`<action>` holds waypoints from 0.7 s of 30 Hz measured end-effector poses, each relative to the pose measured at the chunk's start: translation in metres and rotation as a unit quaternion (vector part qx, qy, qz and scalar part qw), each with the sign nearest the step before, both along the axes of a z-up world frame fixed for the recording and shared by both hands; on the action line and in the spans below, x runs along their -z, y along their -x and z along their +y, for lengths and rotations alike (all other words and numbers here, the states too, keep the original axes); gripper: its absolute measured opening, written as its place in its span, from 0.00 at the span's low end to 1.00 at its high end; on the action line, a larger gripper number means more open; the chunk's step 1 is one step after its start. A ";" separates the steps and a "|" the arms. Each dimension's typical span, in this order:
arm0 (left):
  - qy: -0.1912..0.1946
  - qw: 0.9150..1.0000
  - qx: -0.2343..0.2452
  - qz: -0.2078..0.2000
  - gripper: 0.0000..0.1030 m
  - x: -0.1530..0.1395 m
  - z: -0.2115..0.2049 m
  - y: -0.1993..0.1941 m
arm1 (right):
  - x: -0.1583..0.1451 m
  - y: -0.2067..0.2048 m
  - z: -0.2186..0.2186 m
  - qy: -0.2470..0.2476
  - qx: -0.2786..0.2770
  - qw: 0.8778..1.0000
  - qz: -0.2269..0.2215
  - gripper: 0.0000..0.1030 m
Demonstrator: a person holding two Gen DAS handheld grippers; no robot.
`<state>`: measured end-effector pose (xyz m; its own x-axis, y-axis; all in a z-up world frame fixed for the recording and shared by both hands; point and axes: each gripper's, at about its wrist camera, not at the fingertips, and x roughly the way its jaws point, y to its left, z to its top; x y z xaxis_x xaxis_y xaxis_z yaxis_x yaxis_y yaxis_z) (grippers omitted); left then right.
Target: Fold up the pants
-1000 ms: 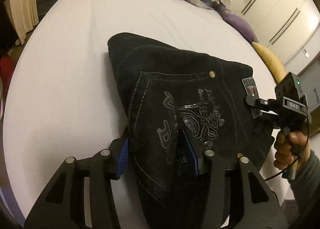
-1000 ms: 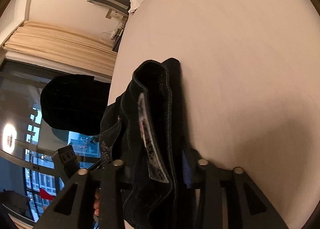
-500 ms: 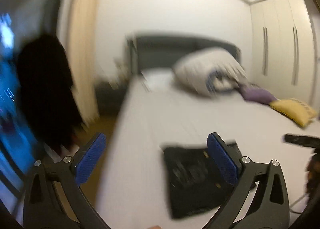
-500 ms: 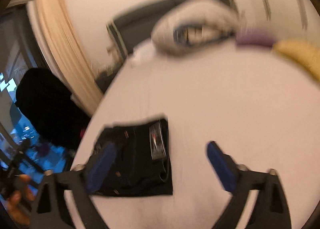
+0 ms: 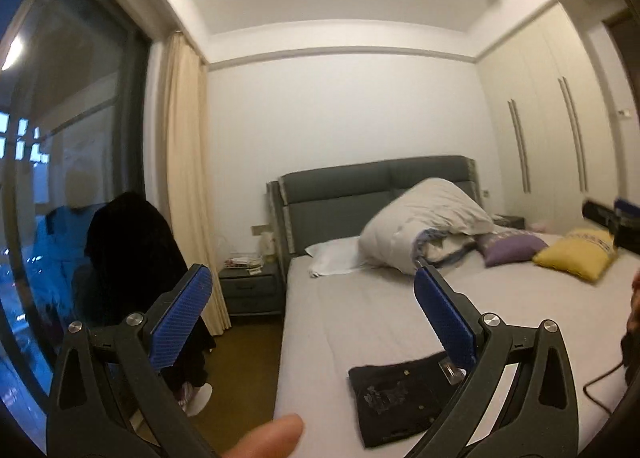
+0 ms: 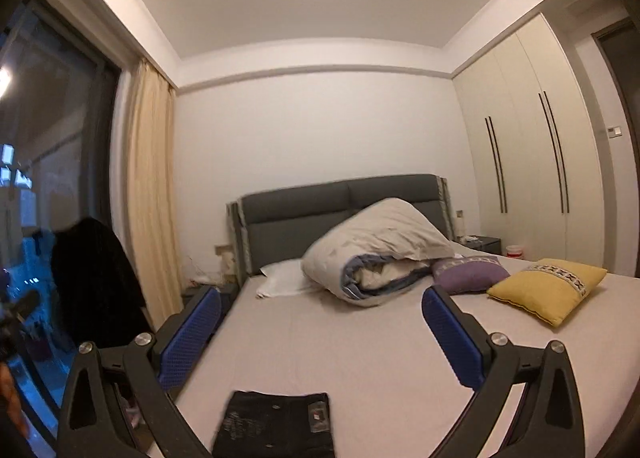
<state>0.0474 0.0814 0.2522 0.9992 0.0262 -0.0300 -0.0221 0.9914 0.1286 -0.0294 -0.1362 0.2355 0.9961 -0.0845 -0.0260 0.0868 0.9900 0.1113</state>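
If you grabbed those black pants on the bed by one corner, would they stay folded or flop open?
The pants would probably flop open: they are soft cloth lying in a loose, flat folded stack on the bed, with nothing holding the layers together. They look like thick denim, so likely a bit heavy for their size. They shouldn't roll or slide much.

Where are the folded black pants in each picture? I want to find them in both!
Left wrist view: the folded black pants lie low and right of centre on the bed, partly behind the gripper's right finger.
Right wrist view: the pants sit at the bottom centre, near the bed's foot.
Shared landmark: the yellow pillow, far right on the bed in both.
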 end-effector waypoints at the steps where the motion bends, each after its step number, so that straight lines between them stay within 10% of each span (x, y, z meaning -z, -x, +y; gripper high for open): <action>1: 0.003 1.000 0.006 0.012 1.00 -0.003 0.001 0.004 | -0.003 0.006 0.001 0.000 -0.002 1.000 -0.002 1.00; 9: 0.077 0.984 0.042 0.158 1.00 0.007 0.013 0.005 | 0.004 0.031 0.025 0.030 -0.005 0.996 0.080 1.00; 21: 0.080 0.938 -0.005 0.338 1.00 0.140 -0.005 -0.058 | 0.090 -0.011 0.058 0.024 0.015 0.965 0.262 1.00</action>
<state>0.1058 0.0766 0.1117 0.7497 -0.0229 -0.6613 0.0011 0.9994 -0.0333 -0.0185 -0.0785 0.1456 0.8448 -0.1261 -0.5199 0.1471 0.9891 -0.0008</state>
